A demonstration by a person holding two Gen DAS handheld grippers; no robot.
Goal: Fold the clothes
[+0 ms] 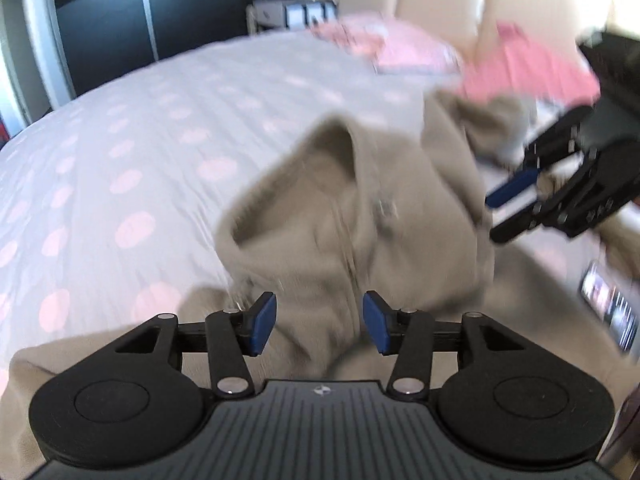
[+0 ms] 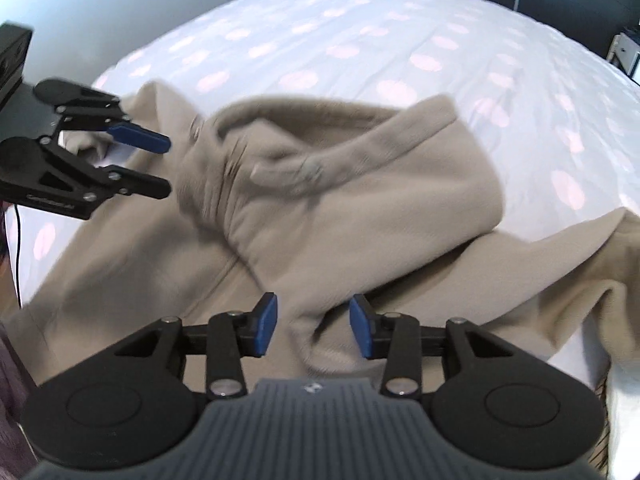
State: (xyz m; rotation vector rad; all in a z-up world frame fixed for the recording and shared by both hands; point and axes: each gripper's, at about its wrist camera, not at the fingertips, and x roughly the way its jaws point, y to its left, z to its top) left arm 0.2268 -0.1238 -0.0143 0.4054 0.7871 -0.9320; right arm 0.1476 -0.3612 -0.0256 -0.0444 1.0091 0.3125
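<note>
A beige zip-up hoodie (image 1: 348,216) lies crumpled on the bed, hood bunched up and zipper running toward me. It also shows in the right wrist view (image 2: 340,184), its hood lying rumpled on the body. My left gripper (image 1: 319,326) is open just above the hoodie's zipper area, holding nothing. My right gripper (image 2: 313,328) is open over the hoodie's lower body, empty. The right gripper (image 1: 496,216) appears at the right of the left wrist view beside the hood. The left gripper (image 2: 164,164) appears at the left of the right wrist view, jaws apart by the hood.
The bed has a white cover with pink dots (image 1: 132,152). Pink clothes (image 1: 400,46) lie at its far side. A phone (image 1: 608,304) lies at the right. Dark wardrobes (image 1: 104,20) and a small table (image 1: 288,16) stand beyond the bed.
</note>
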